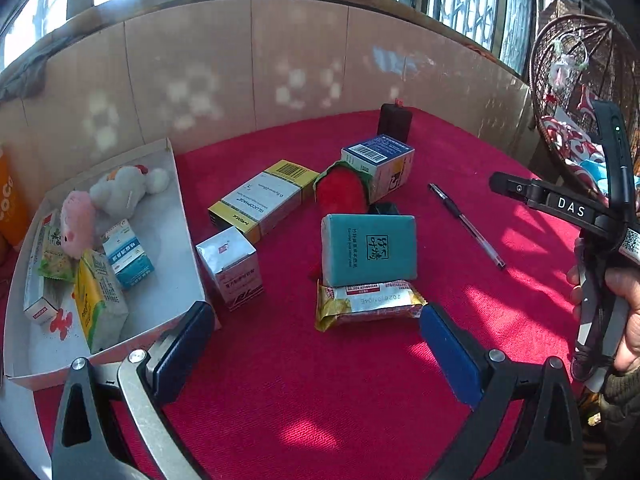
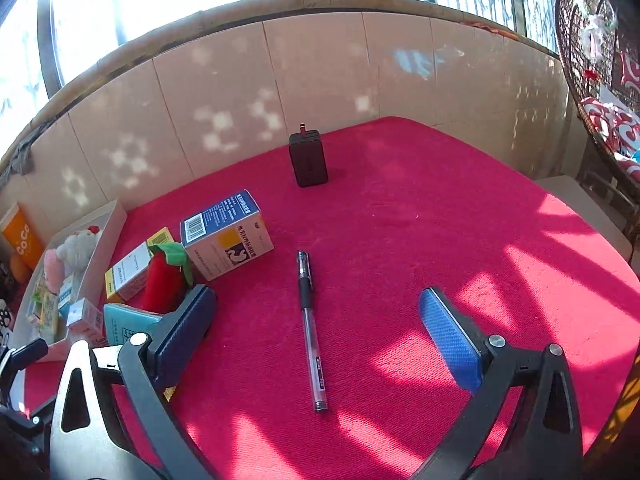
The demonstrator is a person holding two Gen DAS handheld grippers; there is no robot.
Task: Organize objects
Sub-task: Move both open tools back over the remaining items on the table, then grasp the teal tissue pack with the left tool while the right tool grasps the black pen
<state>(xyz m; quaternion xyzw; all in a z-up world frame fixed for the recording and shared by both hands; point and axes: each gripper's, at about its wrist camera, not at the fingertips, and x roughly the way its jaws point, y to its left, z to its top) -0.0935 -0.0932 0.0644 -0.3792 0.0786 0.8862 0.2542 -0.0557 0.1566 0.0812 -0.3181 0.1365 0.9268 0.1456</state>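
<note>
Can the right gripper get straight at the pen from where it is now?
Probably yes. The right gripper is open, the pen lies alone on the red cloth between its fingers, with nothing in between.

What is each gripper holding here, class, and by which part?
Nothing is held. The left gripper is open above the snack packet, and the right gripper is open over the pen, touching neither.
</note>
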